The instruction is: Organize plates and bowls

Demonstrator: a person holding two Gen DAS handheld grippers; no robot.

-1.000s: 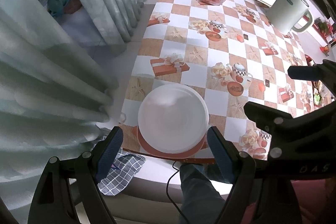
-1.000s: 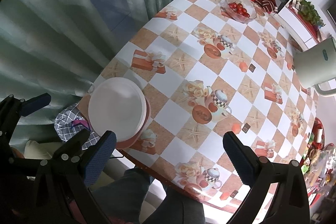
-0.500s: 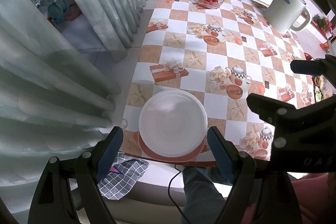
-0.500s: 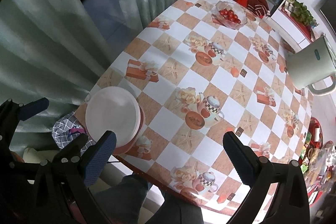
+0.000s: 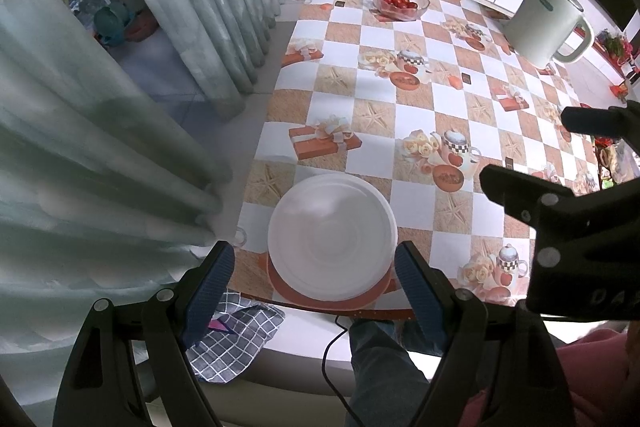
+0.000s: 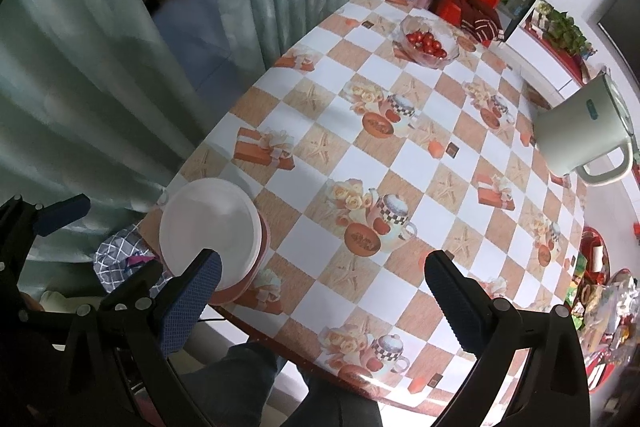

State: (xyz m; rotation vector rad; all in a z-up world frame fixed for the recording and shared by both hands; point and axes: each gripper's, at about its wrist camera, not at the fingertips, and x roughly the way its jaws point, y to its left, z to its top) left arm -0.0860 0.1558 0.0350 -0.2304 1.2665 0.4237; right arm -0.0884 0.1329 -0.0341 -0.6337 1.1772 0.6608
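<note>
A white bowl (image 5: 332, 237) sits stacked on a reddish-brown plate (image 5: 288, 291) at the near left corner of the checkered table (image 5: 416, 99). The stack also shows in the right wrist view (image 6: 210, 227). My left gripper (image 5: 316, 287) is open and empty, held high above the table with its fingers framing the stack. My right gripper (image 6: 324, 301) is open and empty, held high over the table's near edge, to the right of the stack.
A glass bowl of tomatoes (image 5: 400, 1) stands at the far end. A white electric kettle (image 5: 544, 23) stands at the far right. Curtains (image 5: 120, 107) hang along the left. A checkered cloth (image 5: 240, 335) lies below the near edge. A person's leg (image 5: 380, 367) is under the table.
Both grippers have risen and drawn back, so the table and the stack look smaller. The bowl and plate have not moved.
</note>
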